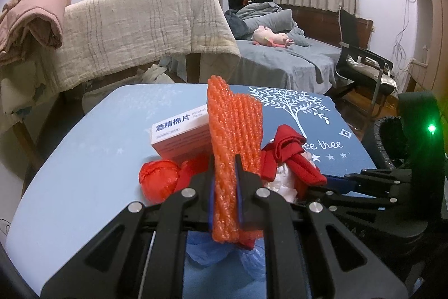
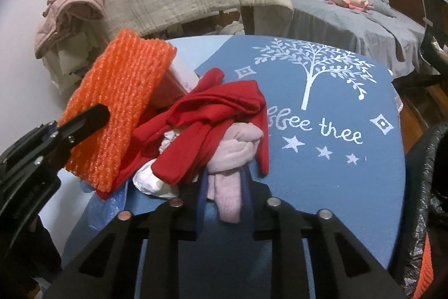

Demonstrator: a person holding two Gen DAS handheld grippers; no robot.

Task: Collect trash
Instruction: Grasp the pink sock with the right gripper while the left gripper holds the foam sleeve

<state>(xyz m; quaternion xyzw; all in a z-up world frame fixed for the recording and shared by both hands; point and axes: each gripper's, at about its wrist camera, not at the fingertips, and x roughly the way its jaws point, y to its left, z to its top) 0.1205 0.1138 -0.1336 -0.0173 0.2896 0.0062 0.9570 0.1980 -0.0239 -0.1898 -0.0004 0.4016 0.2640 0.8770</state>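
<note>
Trash pile on blue table, both grippers engaged

Left gripper (image 1: 225, 187) was clamped on an orange foam net sleeve (image 1: 235, 136), fingers pressed against both of its sides, sleeve standing upright above the pile. Same sleeve (image 2: 117, 114) showed in the right wrist view, tilted, with one black left finger across its lower edge. Right gripper (image 2: 224, 195) had its blue-padded fingers narrowed around a pale pink sock-like cloth (image 2: 232, 159), pads touching it on both sides; the cloth's end hung down between them.

Pile sat near the table's (image 1: 84, 173) front edge, on the seam between the light blue side and the dark blue side printed with a white tree and stars (image 2: 316, 69). Red cloth (image 2: 212, 116) lay draped over the pink cloth, just beside the sleeve, crowding the right gripper's reach. White crumpled paper or tissue (image 2: 151, 178) was tucked under the red cloth. Red crumpled plastic ball (image 1: 158, 180) rested left of the sleeve, touching the pile. White and pink box (image 1: 179, 136) with Chinese print and "Alcohol Pads" stood behind the sleeve, partly hidden by it. Blue thin plastic (image 1: 224, 254) lay under the left gripper.

Black-bagged bin (image 2: 425, 187) sat at the table's right edge, rim only partly visible. Behind the table: beige blanket over a frame (image 1: 145, 27), pink jacket (image 1: 33, 13) on the left, bed with grey sheets (image 1: 280, 58) and a pink plush toy (image 1: 271, 37), black chair (image 1: 361, 66) at right.
</note>
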